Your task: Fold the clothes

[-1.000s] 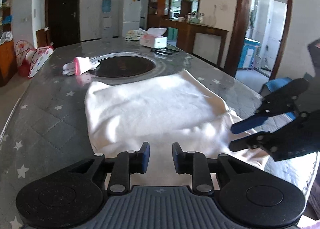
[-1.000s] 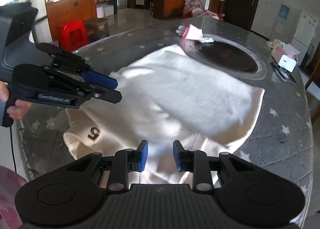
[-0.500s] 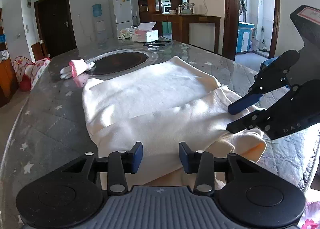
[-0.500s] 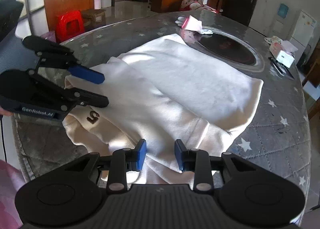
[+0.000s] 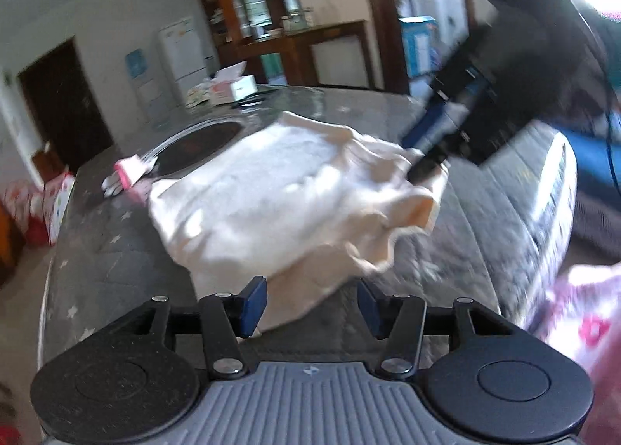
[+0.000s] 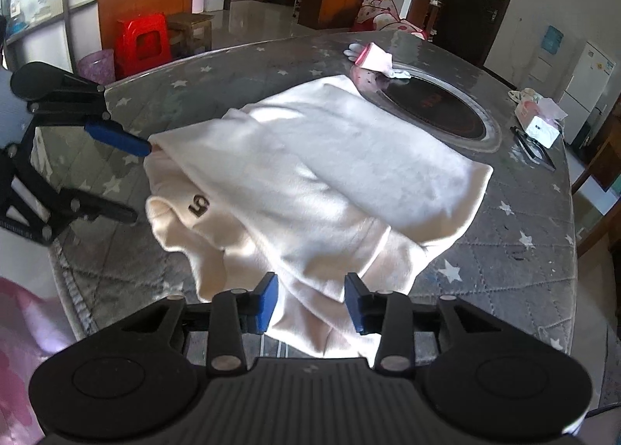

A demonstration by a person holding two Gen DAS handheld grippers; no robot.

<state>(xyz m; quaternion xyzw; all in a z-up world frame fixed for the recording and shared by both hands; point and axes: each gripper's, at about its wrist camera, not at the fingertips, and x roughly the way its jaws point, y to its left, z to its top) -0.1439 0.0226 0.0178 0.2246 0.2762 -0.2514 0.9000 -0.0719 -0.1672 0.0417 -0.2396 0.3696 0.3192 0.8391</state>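
The left tool [image 5: 310, 307] is widening its jaws, which have just been opening; a corner of the cream sweater [image 6: 310, 173] is lying between the blue pads without being pressed. The right tool [image 6: 311, 303] is likewise spreading its jaws over the sweater's near edge, pads clear of the cloth. The left tool is swinging and rolling, so its view is now tilting and blurring. The sweater, flat a second ago, is now lying folded over itself, bunching up nearer the round hotplate [image 6: 434, 111].
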